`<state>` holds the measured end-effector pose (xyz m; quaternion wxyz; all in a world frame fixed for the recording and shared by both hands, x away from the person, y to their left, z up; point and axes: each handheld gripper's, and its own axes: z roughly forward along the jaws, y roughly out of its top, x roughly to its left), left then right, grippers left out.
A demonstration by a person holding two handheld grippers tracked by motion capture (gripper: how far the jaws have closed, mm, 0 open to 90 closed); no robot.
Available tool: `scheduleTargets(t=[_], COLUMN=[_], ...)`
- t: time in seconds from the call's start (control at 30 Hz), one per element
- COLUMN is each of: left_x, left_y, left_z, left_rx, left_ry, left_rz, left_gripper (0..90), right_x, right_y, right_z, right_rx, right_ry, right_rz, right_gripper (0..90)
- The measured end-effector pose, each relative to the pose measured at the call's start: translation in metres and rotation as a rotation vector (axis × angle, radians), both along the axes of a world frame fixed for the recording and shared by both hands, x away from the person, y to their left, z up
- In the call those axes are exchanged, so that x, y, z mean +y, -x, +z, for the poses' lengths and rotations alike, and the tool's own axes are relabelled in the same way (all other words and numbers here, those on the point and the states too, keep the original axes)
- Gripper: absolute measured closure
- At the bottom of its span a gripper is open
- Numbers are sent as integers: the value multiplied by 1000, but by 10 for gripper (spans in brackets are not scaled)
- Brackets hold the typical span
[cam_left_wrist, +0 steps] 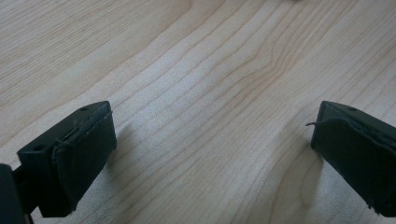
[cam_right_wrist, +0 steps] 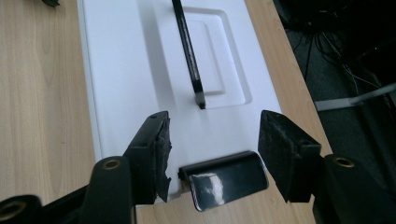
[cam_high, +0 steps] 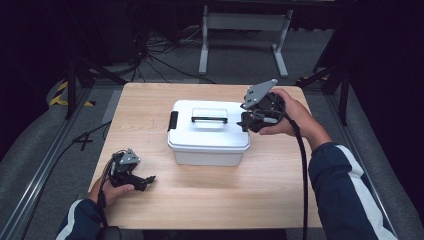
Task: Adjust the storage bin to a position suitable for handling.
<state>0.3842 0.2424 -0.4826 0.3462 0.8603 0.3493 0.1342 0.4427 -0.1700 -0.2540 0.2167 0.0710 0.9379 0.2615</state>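
Right gripper (cam_right_wrist: 212, 140) fingers sit apart around the box's (cam_high: 208, 131) black latch (cam_right_wrist: 224, 179), not pinching; left gripper (cam_left_wrist: 210, 154) fingers wide over the surface (cam_left_wrist: 201, 70).

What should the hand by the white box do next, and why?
Probably ease the right gripper down and pinch the black latch on the end of the white box. The latch already sits between its open jaws, untouched, and looks folded down, so it likely holds the lid shut.
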Motion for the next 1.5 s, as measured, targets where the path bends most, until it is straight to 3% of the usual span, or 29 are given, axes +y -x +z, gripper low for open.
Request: scheduleTargets(t=[0.3, 0.53, 0.57, 0.7, 1.0, 1.27, 1.5], left_x=[0, 0, 0, 0, 0, 0, 0], left_y=[0, 0, 0, 1, 1, 1, 1], left_z=[0, 0, 0, 0, 0, 0, 0], left_rx=[-1, 3, 3, 2, 6, 5, 5], left_ry=[1, -2, -2, 2, -1, 1, 0], left_rz=[0, -2, -3, 2, -1, -1, -1], left_gripper=[4, 5, 5, 5, 5, 5, 5], right_x=[30, 51, 54, 65, 77, 84, 82], right_y=[-9, -14, -17, -19, -24, -23, -23], right_z=[-4, -9, -10, -13, -18, -17, -16], right_rx=[39, 55, 48, 65, 52, 16, 9], right_ry=[77, 144, 153, 187, 261, 301, 291], right_rz=[50, 49, 69, 73, 87, 90, 100], right_gripper=[534, 572, 580, 647, 809, 845, 848])
